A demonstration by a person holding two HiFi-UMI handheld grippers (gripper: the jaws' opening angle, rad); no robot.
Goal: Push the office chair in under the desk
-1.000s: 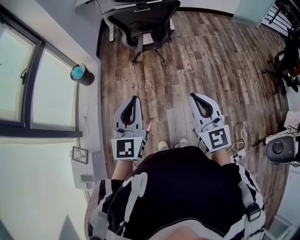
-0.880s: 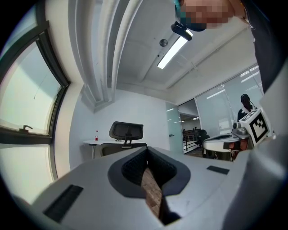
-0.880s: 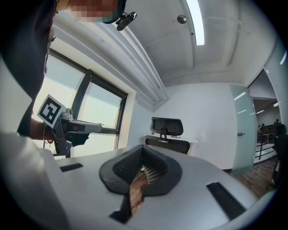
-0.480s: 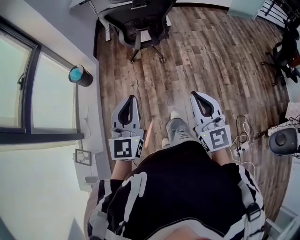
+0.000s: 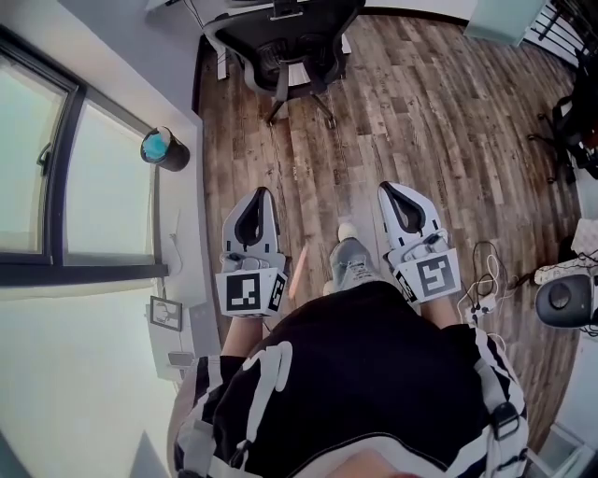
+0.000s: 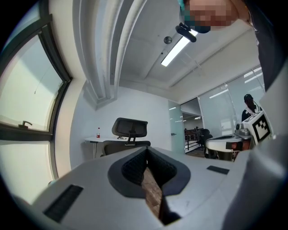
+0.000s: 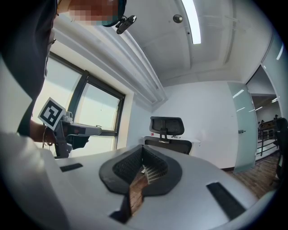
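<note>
A black office chair (image 5: 285, 42) with a headrest stands at the far end of the wooden floor, its back toward me, in front of a white desk (image 5: 173, 5). Both grippers are held level and point at it from well short of it. My left gripper (image 5: 258, 198) is shut with nothing in it; my right gripper (image 5: 396, 192) is shut and empty too. The left gripper view shows the chair (image 6: 129, 130) and desk (image 6: 92, 141) beyond the closed left gripper (image 6: 146, 152). The right gripper view shows the chair (image 7: 166, 131) past the closed right gripper (image 7: 143, 149).
A large window (image 5: 56, 177) and its sill run along the left, with a blue-topped cylinder (image 5: 163, 147) on the sill. Another dark chair (image 5: 572, 121) stands at the right edge, a round dark device (image 5: 563, 301) and cables (image 5: 481, 280) lower right. A small bottle (image 6: 98, 133) stands on the desk.
The person has stepped toward the chair: a grey shoe now reaches forward between the grippers. Both grippers stayed shut and moved a little forward with the body.
</note>
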